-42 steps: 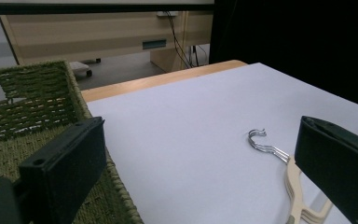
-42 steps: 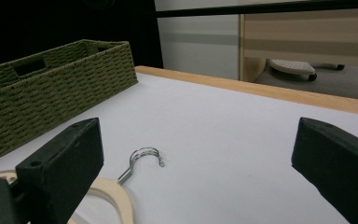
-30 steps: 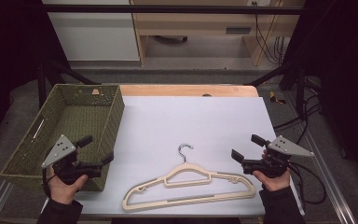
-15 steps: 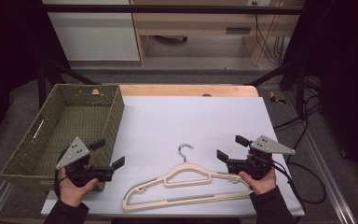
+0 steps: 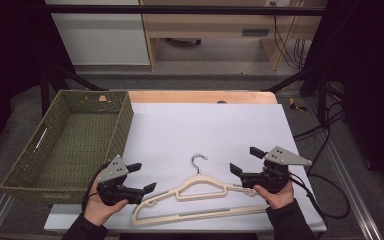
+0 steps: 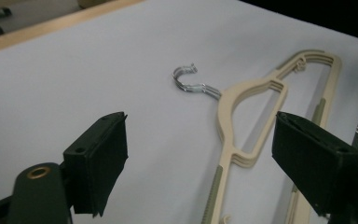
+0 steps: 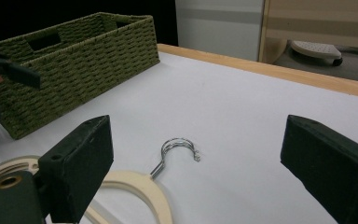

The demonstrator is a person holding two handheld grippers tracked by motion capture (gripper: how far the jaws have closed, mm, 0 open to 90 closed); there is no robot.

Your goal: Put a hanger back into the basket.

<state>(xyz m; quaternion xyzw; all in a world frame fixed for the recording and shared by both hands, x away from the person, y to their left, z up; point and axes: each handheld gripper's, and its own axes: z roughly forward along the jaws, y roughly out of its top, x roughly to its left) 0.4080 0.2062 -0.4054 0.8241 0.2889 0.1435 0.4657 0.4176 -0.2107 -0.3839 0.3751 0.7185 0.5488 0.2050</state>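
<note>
On the white counter point(image 5: 205, 125), a cream plastic hanger point(image 5: 200, 197) is lying flat near the front edge, its metal hook point(image 5: 198, 161) pointing toward the far side. At the counter's left end a green woven basket point(image 5: 75, 135) is sitting, its right wall running alongside the white surface. The left hand-held gripper point(image 5: 142, 177), gripped by the person's left hand point(image 5: 100, 205), is hovering just beside the hanger's left shoulder with its jaws spread wide and nothing between them; in the left gripper view the hanger point(image 6: 261, 116) is lying beyond and between the two black jaws, with the hook point(image 6: 191, 81) curling away across the counter. The right hand-held gripper point(image 5: 245, 161), carried by the right hand point(image 5: 275, 192), is positioned over the hanger's right arm, its jaws likewise fully parted and gripping nothing. In the right gripper view the hook point(image 7: 177, 151) is resting between the open jaws, well ahead of them, and the basket point(image 7: 70, 60) is standing at the upper left, with the left hand-held gripper point(image 7: 4, 77) showing in front of it.
</note>
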